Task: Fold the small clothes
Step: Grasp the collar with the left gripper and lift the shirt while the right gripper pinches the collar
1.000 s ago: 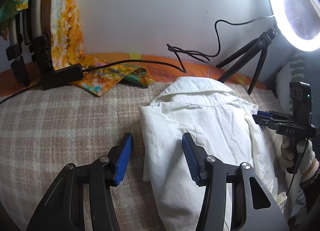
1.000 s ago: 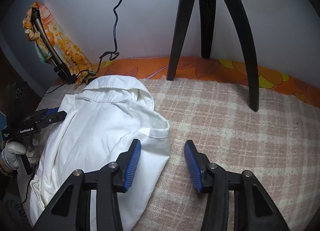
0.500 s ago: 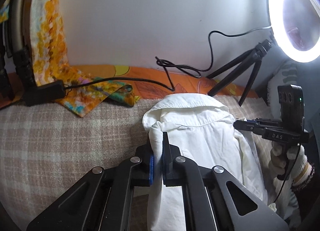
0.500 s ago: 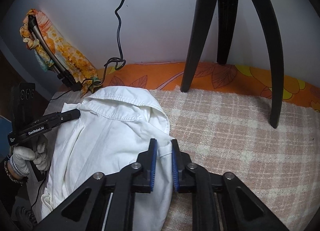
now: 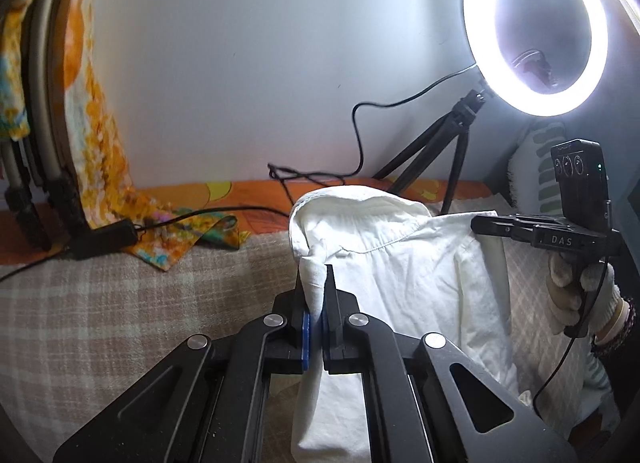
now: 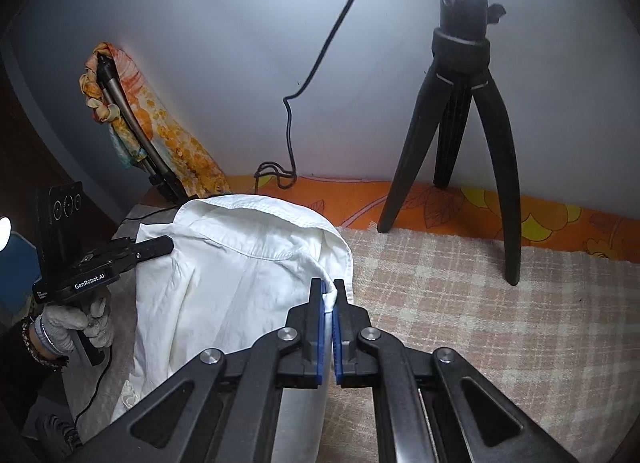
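Note:
A small white shirt with a collar lies on the checked blanket, its upper part lifted off the surface. My left gripper is shut on the shirt's left shoulder edge, cloth pinched between its blue pads. In the right wrist view the shirt hangs from both sides, and my right gripper is shut on its right shoulder edge. Each gripper shows in the other's view: the right gripper at the shirt's right side, the left gripper at its left. Gloved hands hold both.
A lit ring light on a black tripod stands at the back right by the wall. A black cable runs along the orange sheet. A patterned cloth hangs on a stand at the left. The checked blanket spreads right.
Both grippers went from open beside the shirt's shoulders to shut on the cloth, then rose, lifting the shirt's upper part off the blanket.

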`<state>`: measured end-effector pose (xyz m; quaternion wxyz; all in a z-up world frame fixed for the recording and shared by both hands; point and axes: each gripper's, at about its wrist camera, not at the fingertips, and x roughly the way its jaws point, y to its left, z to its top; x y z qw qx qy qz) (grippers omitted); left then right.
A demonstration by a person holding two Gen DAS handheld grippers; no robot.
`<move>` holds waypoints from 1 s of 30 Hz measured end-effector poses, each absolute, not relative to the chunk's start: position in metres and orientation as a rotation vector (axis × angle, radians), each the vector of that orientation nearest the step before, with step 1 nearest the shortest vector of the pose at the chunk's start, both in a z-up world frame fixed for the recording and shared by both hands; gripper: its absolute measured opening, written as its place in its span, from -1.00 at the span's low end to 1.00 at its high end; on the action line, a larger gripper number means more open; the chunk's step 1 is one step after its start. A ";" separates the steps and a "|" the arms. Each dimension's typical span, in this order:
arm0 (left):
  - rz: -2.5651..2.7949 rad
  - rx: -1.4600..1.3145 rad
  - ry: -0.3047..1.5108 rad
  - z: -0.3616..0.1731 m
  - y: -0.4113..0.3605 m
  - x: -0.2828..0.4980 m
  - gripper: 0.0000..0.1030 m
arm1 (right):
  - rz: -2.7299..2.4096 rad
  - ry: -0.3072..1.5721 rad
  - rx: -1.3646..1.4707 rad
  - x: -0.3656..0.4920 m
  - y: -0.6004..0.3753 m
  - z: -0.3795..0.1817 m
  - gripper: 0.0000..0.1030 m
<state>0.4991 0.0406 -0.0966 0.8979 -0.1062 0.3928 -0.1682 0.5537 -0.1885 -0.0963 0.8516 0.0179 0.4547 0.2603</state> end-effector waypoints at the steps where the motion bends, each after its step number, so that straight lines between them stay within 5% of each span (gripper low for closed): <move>1: -0.350 -0.218 0.805 -0.091 0.040 0.495 -0.95 | 0.542 0.952 0.035 0.550 -0.190 -0.091 -0.99; 17: -0.361 -0.137 0.700 -0.029 0.024 0.403 -0.95 | 0.569 0.819 0.025 0.449 -0.199 -0.020 -0.99; 30: -0.356 -0.085 0.711 -0.043 0.013 0.292 -0.95 | 0.592 0.800 0.062 0.328 -0.214 -0.026 -0.99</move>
